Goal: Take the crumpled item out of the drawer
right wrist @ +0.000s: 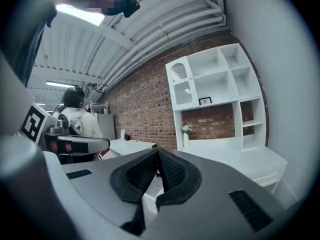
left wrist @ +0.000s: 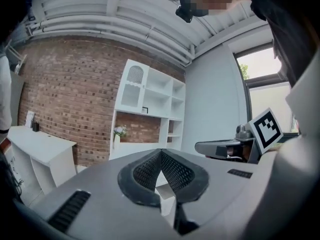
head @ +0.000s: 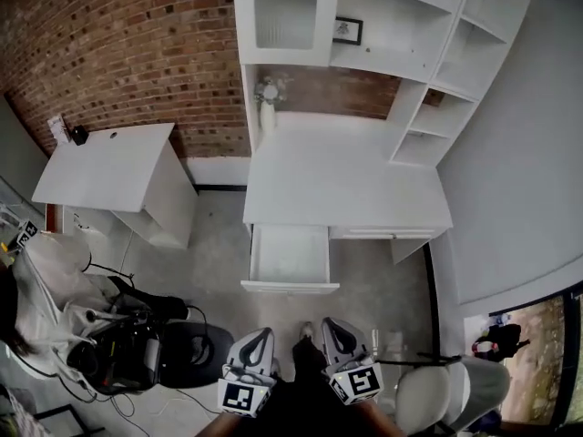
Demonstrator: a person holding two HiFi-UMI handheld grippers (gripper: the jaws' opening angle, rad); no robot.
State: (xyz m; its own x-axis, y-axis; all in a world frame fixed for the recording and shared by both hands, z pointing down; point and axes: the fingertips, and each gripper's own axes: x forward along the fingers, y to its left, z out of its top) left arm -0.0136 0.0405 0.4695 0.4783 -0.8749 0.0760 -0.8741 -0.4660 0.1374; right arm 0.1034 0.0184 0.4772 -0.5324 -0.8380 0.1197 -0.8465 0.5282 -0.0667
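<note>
both sets of jaws are together on nothing: left gripper [head: 262, 335] and right gripper [head: 332, 328] hang well short of the open drawer [head: 290, 286] at the counter's [head: 346, 180] front left edge. i can't make out the crumpled item inside; reaching in shut could shove it backward.

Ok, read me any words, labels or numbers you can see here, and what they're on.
No readable words or numbers anywhere.
Framed picture in the shelf unit: too small to read.
Square markers on the left gripper and right gripper: black-and-white patterns, no letters.
</note>
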